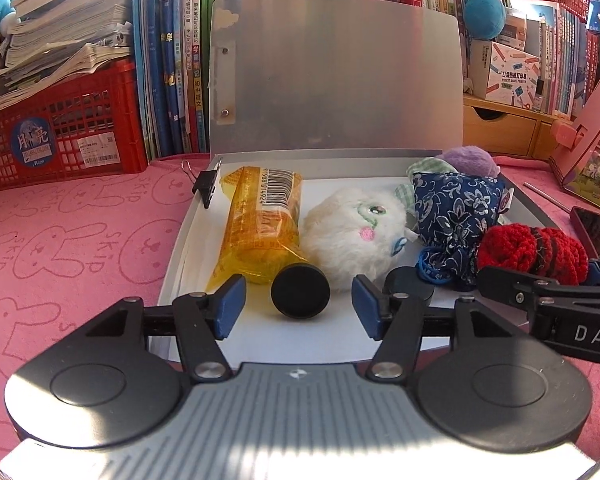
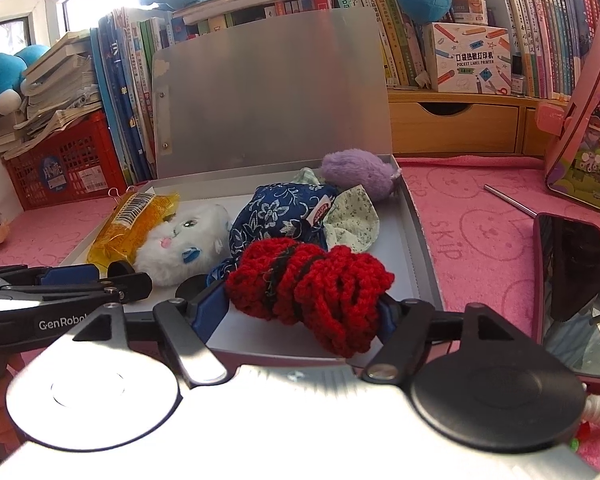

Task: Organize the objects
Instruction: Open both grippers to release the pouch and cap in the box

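My left gripper (image 1: pixel 298 308) had its jaws spread, and the black disc (image 1: pixel 300 290) stood on edge in the gap between the blue pads (image 1: pixel 231 304), touching neither. The disc rested on the white floor of the grey box (image 1: pixel 530 200), right at the near end of the yellow packet (image 1: pixel 260 224). A second black disc (image 1: pixel 410 282) lay just behind my right-hand pad.

My right gripper (image 2: pixel 306 312) also had its jaws parted. The red crocheted piece (image 2: pixel 312 292) sat between them at the near edge of the box; its yarn hid the pad faces, so I could not tell whether they touched it.

Further in, the white plush toy (image 1: pixel 354 236) lay beside the yellow packet, and the blue floral pouch (image 2: pixel 280 220) leaned against it on the other side. A purple plush (image 2: pixel 358 174) occupied the far right corner, with a pale green cloth (image 2: pixel 352 218) just in front of it. The box lid (image 1: pixel 336 72) stood upright at the back, and a black binder clip (image 1: pixel 206 188) gripped the left wall.

The box rested on a pink tabletop (image 1: pixel 72 232). A phone (image 2: pixel 576 292) lay to the right of it, well clear of the box, and a red crate (image 1: pixel 60 140) stood against the books on the far left.
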`<state>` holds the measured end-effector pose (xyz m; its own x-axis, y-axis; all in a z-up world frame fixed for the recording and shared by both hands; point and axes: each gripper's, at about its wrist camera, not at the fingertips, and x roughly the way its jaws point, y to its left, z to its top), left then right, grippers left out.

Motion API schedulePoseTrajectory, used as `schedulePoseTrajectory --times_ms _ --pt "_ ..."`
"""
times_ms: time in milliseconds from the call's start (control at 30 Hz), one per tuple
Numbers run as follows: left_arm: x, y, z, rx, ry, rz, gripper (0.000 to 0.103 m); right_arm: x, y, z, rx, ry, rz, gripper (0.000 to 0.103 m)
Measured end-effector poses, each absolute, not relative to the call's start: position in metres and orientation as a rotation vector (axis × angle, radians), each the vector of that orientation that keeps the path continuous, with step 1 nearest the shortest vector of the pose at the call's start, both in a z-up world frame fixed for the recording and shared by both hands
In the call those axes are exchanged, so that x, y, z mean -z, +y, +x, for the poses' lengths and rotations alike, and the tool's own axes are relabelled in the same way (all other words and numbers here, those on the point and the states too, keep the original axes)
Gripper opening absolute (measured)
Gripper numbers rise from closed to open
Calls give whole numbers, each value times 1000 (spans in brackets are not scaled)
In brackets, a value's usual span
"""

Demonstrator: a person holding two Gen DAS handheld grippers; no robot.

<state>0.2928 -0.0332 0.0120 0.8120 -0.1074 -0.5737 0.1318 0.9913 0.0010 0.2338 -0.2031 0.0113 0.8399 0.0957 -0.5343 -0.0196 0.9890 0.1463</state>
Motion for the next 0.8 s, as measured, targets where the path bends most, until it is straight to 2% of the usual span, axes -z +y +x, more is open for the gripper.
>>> schedulePoseTrajectory --times_ms 200,333,800 --pt "-13 -33 290 133 607 40 73 -13 -204 232 -59 569 149 83" --pt "-15 -34 288 131 605 48 76 -16 -204 229 -56 557 152 90" --pt "-20 -32 278 134 593 71 83 -20 -205 221 -51 548 157 91"
